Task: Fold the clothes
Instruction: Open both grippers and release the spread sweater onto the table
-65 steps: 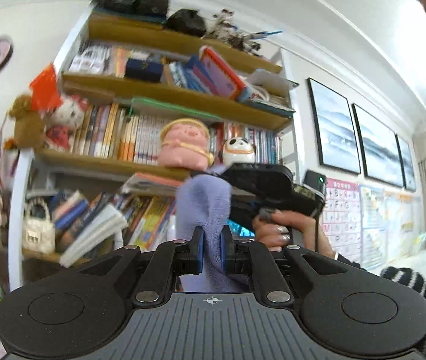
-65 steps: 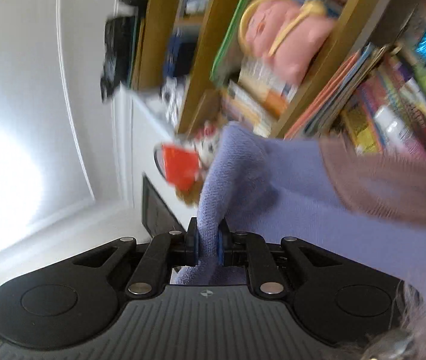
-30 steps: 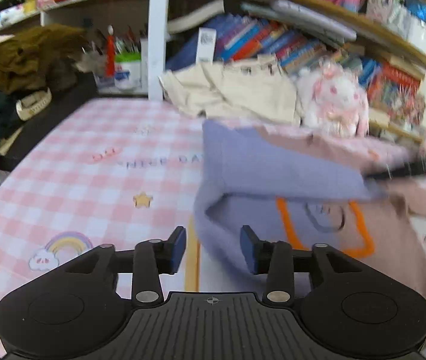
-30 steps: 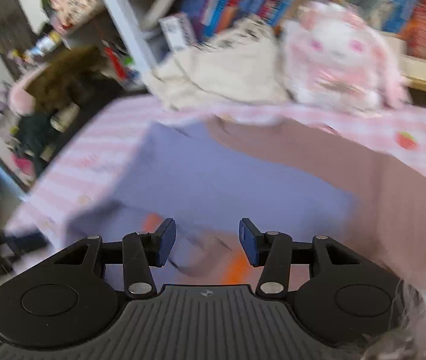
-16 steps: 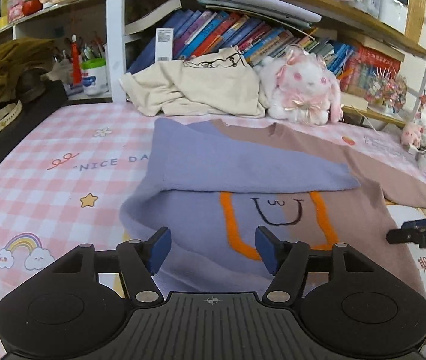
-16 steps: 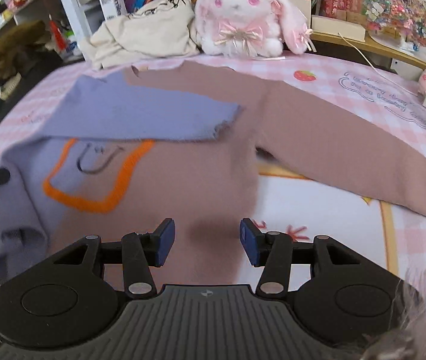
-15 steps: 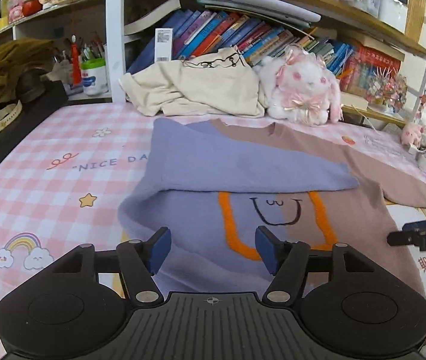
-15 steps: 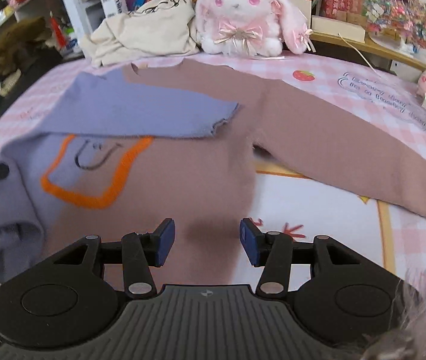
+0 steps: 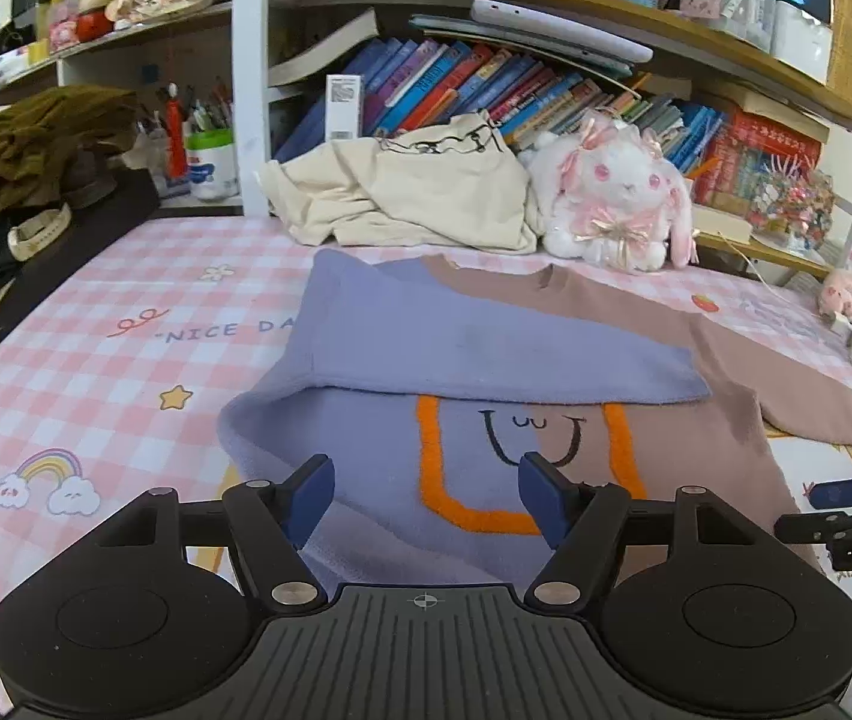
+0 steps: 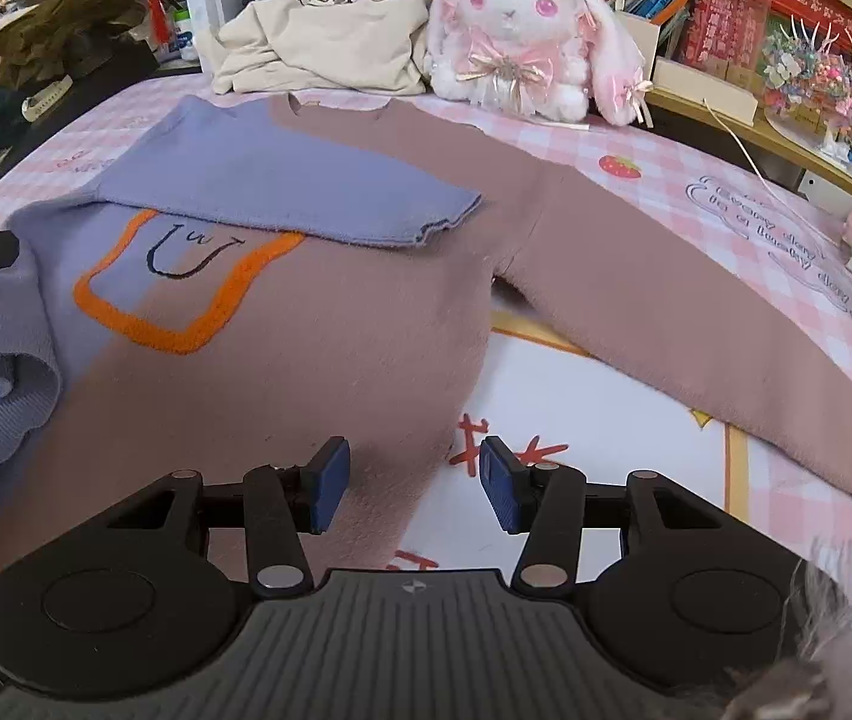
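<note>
Released since earlier, the sweater (image 9: 486, 330) lies on the desk (image 9: 96, 372), purple sleeve (image 10: 282, 180) folded toward three o'clock; left gripper (image 9: 424, 495) jaws have just been opening wide, right gripper (image 10: 414, 483) jaws apart, both empty.

Two low wrist views, angled down, near one shared sweater (image 9: 456, 438) from opposite sides.
</note>
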`<state>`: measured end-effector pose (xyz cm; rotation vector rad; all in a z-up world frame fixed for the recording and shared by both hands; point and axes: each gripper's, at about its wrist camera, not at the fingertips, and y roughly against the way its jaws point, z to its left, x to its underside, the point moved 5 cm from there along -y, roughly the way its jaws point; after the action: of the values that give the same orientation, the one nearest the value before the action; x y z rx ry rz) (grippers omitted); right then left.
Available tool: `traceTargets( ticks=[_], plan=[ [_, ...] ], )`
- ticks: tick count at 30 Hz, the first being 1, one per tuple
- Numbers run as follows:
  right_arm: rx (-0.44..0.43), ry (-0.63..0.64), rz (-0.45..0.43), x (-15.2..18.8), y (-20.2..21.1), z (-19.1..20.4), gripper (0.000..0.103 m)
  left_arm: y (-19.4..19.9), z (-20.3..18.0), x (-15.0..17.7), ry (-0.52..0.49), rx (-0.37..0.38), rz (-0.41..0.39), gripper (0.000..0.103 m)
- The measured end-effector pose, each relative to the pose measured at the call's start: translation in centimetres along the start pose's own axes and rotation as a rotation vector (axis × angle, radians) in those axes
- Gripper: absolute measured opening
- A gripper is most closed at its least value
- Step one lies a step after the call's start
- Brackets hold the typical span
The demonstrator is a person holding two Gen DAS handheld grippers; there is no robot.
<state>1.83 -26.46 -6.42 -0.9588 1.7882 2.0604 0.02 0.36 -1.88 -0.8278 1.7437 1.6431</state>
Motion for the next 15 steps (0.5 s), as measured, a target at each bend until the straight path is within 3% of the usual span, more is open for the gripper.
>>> traceTargets(
  ticks=[15],
  plan=[
    [-0.092,0.080,0.012,1.5,0.3,1.2,0.043,1.8,1.5,2.7,0.112,-0.117,0.080,0.070]
  ],
)
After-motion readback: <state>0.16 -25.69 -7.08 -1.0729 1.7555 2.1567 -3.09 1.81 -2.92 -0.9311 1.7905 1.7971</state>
